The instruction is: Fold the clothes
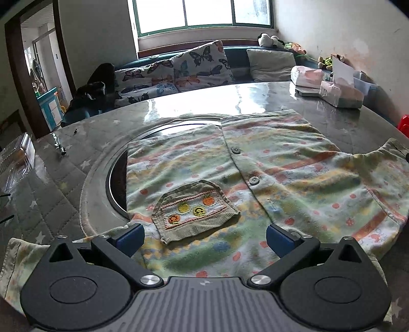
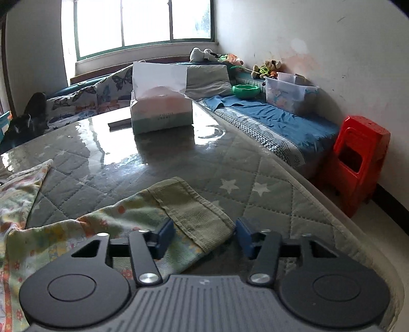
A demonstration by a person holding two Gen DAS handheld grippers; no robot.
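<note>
On the table (image 1: pixel 332 120), a shirt (image 1: pixel 268 184) lies flat between both open-jawed grippers.

Daylight from the far window (image 1: pixel 202 12), blown out to white, throws glare across the glossy tabletop (image 1: pixel 204 102), while fisheye distortion bends both views and darkens their corners, near objects staying sharp.

Left wrist view: low and close over the shirt (image 1: pixel 255 178) spread on the table (image 1: pixel 255 94), facing the window (image 1: pixel 202 12) and sofa (image 1: pixel 237 58) past its own fingers (image 1: pixel 131 236).
Right wrist view: low and close at a sleeve cuff (image 2: pixel 194 206) near the table's right edge, facing the tissue box (image 2: pixel 161 112) and window.
Shared: shirt, table, tissue box, window, sofa cushions.
</note>
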